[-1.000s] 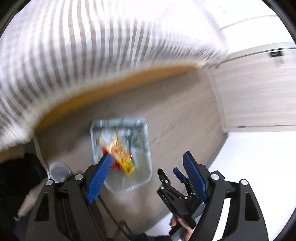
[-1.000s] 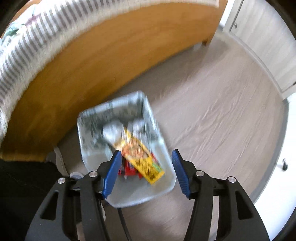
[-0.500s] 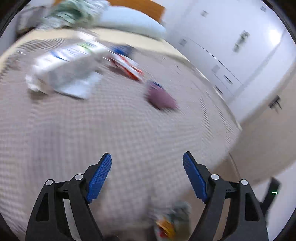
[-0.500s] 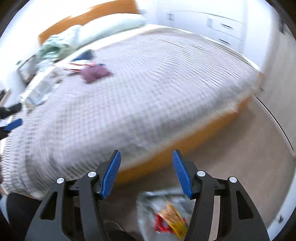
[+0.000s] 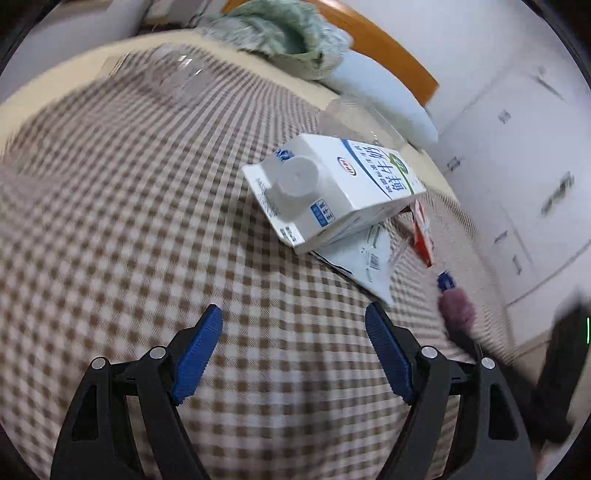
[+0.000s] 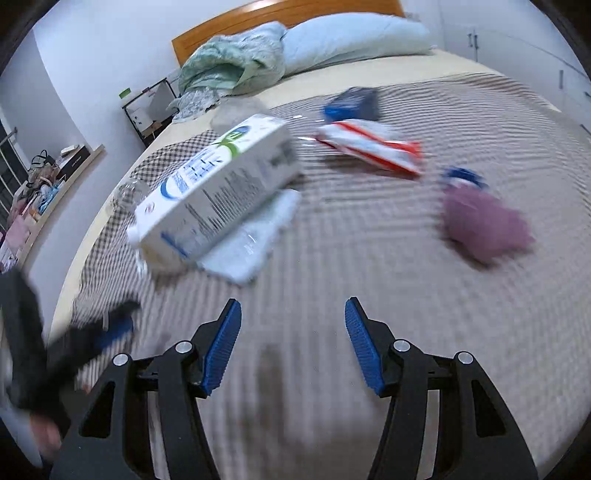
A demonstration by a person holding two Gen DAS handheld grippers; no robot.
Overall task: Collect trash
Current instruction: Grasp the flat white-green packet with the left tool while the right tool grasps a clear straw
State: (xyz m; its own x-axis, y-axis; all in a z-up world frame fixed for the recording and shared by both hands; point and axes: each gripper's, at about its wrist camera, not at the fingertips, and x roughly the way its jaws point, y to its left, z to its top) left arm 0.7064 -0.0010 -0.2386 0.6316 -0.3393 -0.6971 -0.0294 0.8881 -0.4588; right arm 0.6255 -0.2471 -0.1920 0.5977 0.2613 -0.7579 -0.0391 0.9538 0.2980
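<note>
A white milk carton point(image 5: 332, 184) lies on its side on the checked bedspread, resting on a flat white wrapper point(image 5: 364, 260); it also shows in the right wrist view point(image 6: 218, 188). A red-and-white wrapper point(image 6: 369, 146), a dark blue packet point(image 6: 352, 100), a small blue piece point(image 6: 463, 175) and a crumpled purple lump point(image 6: 484, 225) lie further right. Clear plastic bottles point(image 5: 173, 72) lie near the pillows. My left gripper point(image 5: 293, 350) is open and empty, just short of the carton. My right gripper point(image 6: 293, 343) is open and empty above the bedspread.
A green blanket point(image 6: 232, 62) and a pale pillow point(image 6: 354, 37) lie at the wooden headboard point(image 6: 288, 11). White wardrobes point(image 5: 517, 166) stand beyond the bed. A cluttered shelf point(image 6: 48, 181) runs along the left wall. The left gripper shows blurred at the right view's lower left point(image 6: 74, 339).
Both grippers have swung up from the trash bin on the floor to the bed. The left has closed in on the milk carton. Both stay open and empty.
</note>
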